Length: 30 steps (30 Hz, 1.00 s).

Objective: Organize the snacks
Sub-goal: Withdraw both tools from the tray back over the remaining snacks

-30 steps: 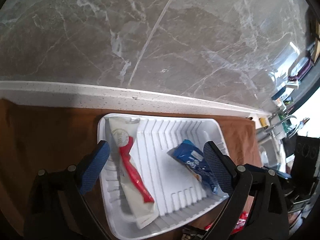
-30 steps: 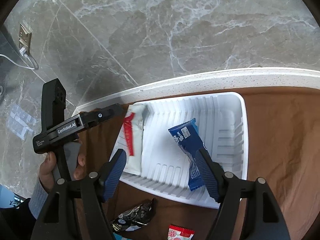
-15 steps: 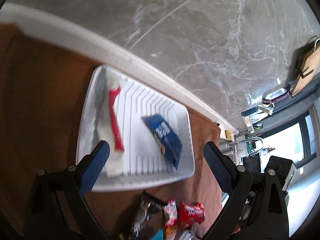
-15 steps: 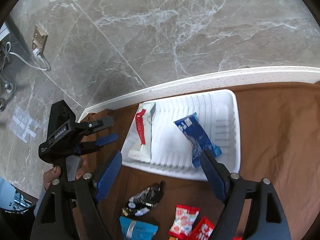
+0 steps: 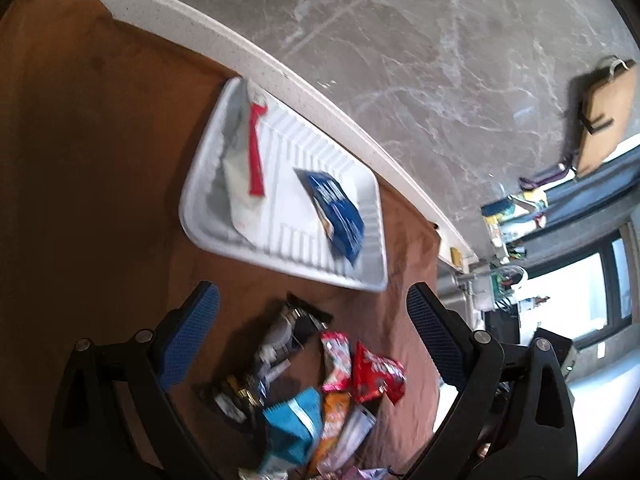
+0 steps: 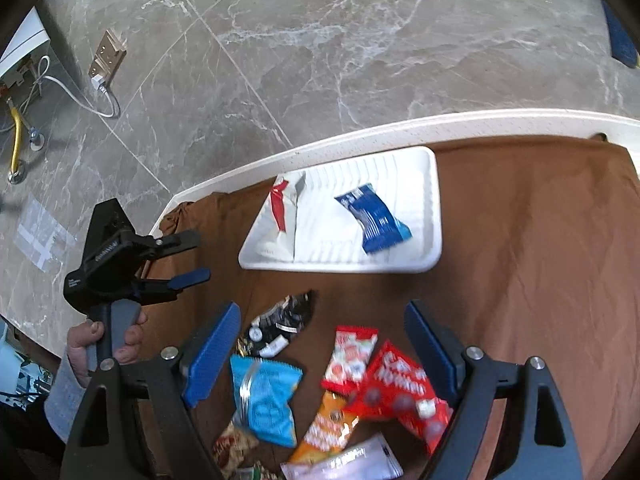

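**Both grippers back away from the tray**

Since a second ago both views have pulled back, bringing a loose snack pile (image 6: 320,396) into sight. The white ribbed plastic tray (image 6: 424,256) holds a white-and-red packet (image 6: 280,216) at left and a blue packet (image 6: 374,218) at right. The left gripper (image 5: 312,340) is spread and empty; the right gripper (image 6: 324,348) points downward over the pile, its jaws opening with nothing pinched.

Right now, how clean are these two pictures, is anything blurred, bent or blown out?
Left wrist view: motion smear over the loose snack pile and the white tray; the window at right is blown out. Right wrist view: tray and blue packet fairly crisp, nearest packets soft. Both: fisheye bends the counter edge and darkens the corners.
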Motion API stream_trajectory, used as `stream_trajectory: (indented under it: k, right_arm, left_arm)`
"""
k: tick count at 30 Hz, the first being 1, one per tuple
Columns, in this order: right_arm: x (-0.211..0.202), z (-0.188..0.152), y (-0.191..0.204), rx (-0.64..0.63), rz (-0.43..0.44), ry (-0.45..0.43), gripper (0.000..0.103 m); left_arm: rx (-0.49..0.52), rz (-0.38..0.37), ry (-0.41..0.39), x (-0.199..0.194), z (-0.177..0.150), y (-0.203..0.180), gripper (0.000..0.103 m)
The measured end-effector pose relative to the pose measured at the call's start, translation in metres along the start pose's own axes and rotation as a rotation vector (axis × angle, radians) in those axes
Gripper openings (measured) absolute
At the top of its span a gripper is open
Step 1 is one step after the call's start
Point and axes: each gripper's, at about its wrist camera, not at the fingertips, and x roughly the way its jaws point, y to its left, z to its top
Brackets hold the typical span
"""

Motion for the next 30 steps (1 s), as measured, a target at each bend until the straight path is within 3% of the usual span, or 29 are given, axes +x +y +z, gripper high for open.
stream_trajectory:
  k: [8, 15, 21, 30]
  right_arm:
    - [-0.019, -0.035, -0.005, 0.001, -0.019, 0.013, 0.087]
    - [-0.018, -0.063, -0.008, -0.051, -0.079, 0.058, 0.087]
    - [-0.011, -0.074, -0.006, -0.171, -0.187, 0.095, 0.087]
    - [-0.003, -0.071, -0.010, -0.289, -0.258, 0.132, 0.087]
  left_arm:
    - [0.028, 0.008, 0.012, -0.013, -0.037, -0.018, 0.094]
    - [0.109, 0.137, 0.024, -0.018, -0.068, -0.020, 0.094]
    - [0.208, 0.225, 0.100, -0.007, -0.104, -0.026, 0.094]
    - [0.237, 0.331, 0.208, 0.027, -0.135, -0.023, 0.094]
